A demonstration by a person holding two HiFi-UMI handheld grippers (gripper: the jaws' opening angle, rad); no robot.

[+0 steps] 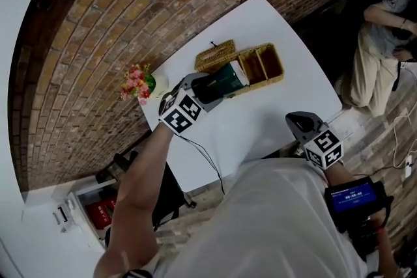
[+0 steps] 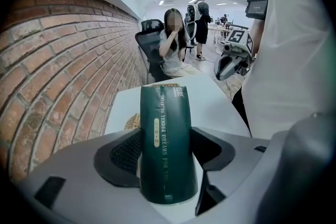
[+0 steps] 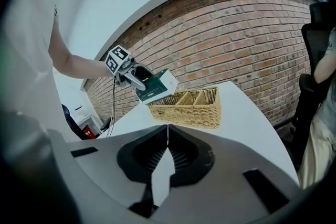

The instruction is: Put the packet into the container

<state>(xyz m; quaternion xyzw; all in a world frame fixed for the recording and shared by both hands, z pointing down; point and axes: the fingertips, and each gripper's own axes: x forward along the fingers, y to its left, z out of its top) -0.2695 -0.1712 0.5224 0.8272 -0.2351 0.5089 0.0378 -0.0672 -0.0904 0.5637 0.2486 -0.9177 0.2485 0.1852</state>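
Head view, table: your white table (image 1: 273, 114) runs along a brick wall (image 1: 130, 16), with a flower bunch (image 1: 137, 83) at its left corner.
Container: the wicker container (image 1: 264, 65), split into compartments, sits on the wall side; its woven lid (image 1: 215, 54) lies open at the left end.
Bystander: a seated person (image 1: 381, 55) is well apart, past the table's right end.
Packet: the dark green packet (image 2: 165, 139) hangs tilted over the container's left end, just above the rim.
Left gripper: your left gripper (image 2: 167, 157) has its jaws wide, clamped on the packet's sides.
Right gripper: your right gripper (image 3: 167, 145) has its jaws closed together, holding nothing.
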